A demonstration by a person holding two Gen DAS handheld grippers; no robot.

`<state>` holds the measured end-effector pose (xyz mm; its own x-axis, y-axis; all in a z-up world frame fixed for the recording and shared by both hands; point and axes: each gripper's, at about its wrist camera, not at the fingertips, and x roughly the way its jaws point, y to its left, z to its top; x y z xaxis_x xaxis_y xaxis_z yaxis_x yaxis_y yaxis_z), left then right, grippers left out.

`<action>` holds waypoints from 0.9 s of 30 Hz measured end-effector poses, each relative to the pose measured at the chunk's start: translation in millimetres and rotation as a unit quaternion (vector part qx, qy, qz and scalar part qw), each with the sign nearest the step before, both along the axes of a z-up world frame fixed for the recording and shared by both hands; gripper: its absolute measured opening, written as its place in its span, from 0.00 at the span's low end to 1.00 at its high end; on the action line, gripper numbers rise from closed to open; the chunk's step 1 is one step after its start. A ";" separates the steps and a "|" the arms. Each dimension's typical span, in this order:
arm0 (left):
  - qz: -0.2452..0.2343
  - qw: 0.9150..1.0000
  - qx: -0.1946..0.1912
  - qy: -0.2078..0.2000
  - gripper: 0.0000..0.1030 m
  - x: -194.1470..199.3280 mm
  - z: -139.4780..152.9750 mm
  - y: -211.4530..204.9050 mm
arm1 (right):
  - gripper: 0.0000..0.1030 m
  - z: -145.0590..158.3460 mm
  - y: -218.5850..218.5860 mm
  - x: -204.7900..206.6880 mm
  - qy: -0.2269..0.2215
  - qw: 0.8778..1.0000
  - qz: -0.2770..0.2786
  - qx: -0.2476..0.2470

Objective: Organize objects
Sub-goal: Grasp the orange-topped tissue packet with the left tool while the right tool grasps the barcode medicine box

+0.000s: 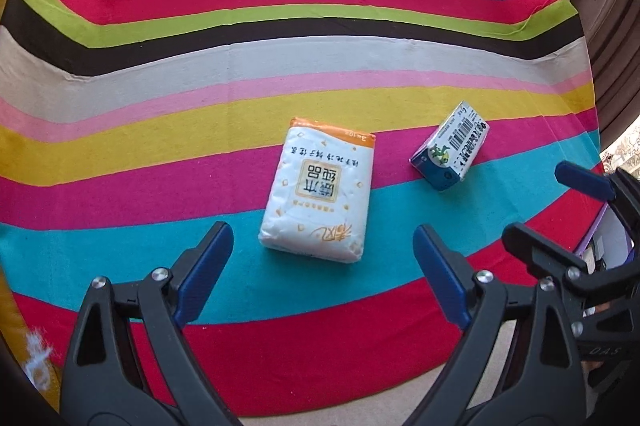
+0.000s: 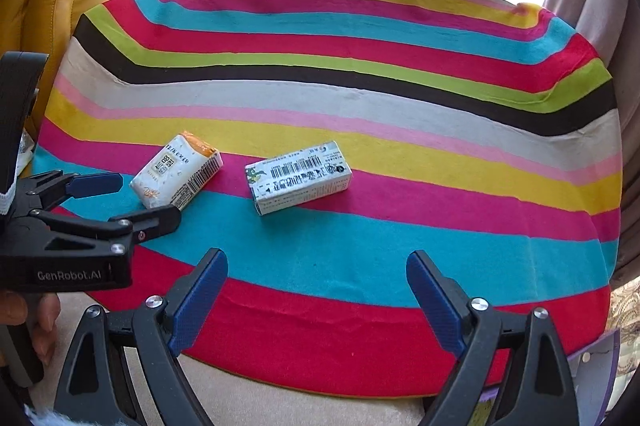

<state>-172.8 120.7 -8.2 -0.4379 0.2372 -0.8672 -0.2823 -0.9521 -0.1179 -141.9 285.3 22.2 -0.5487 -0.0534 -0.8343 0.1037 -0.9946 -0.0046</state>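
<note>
In the left wrist view, the left claw (image 1: 323,258) is hanging wide apart, its black plastic arms ending in ribbed blue pads, and nothing is sitting between them. Directly ahead of it, a soft tissue pack (image 1: 320,192) is lying flat on the striped cloth (image 1: 280,6) covering the surface. The pack is a puffy white plastic pillow with an orange band at its far end, and its long axis is running away from the claw, leaning slightly right. To the right of the tissue pack, a small rigid cardboard carton (image 1: 449,146) is resting on the magenta and turquoise stripes, its long axis slanting up to the right and its blue end facing the camera. The right claw (image 1: 546,202) is reaching in near the right edge, beyond the carton.

In the right wrist view, the right claw (image 2: 317,280) is also standing wide, clamping nothing. The carton (image 2: 300,176) is lying ahead of it, barcode side up, its long axis running left to right and tilting slightly upward at the right. Left of the carton, the tissue pack (image 2: 176,174) is lying diagonally, orange end farthest away. The left claw (image 2: 148,200) is straddling the pack's near corner with its fingers spread.
</note>
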 end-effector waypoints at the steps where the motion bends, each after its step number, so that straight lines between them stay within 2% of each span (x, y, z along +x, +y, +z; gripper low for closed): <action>1: 0.002 1.000 -0.007 -0.001 0.86 -2.3 -2.0 0.7 | 0.89 -0.1 -2.7 -3.8 0.000 1.000 0.009 0.001; 3: 0.003 1.000 -0.009 -0.004 0.62 -5.9 -4.6 1.2 | 0.89 -1.9 -6.4 -14.1 0.003 1.000 0.024 0.009; 5: 0.001 1.000 -0.006 -0.006 0.57 -8.9 -7.5 0.5 | 0.89 -4.2 -10.3 -22.8 0.004 0.999 0.035 0.014; 9: 0.005 1.000 -0.002 0.006 0.55 -3.8 -5.8 -0.9 | 0.89 -10.1 -13.7 -35.9 0.007 0.999 0.048 0.023; 17: 0.048 0.999 0.014 0.021 0.55 6.7 -1.7 -16.8 | 0.89 -18.7 -15.1 -49.6 0.006 0.997 0.078 0.028; 23: 0.053 0.998 0.007 0.029 0.55 12.8 -0.2 -16.4 | 0.89 -29.5 -12.0 -63.8 -0.008 0.997 0.077 0.020; 24: 0.055 0.998 0.005 0.030 0.55 14.0 0.4 -16.2 | 0.89 -30.6 -12.0 -64.6 -0.009 0.997 0.075 0.015; 26: 0.059 0.998 0.005 0.032 0.55 15.7 1.7 -16.5 | 0.76 -33.2 -12.5 -64.2 -0.013 0.997 0.071 0.009; 27: 0.061 0.998 0.004 0.034 0.55 17.4 2.2 -15.6 | 0.76 -34.5 -12.7 -63.7 -0.016 0.997 0.068 0.010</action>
<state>-155.4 105.1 -6.0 -0.5214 0.1850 -0.8330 -0.1710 -0.9791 -0.1104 -205.6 272.6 -12.3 -0.5098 -0.1088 -0.8534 0.2383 -0.9710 -0.0185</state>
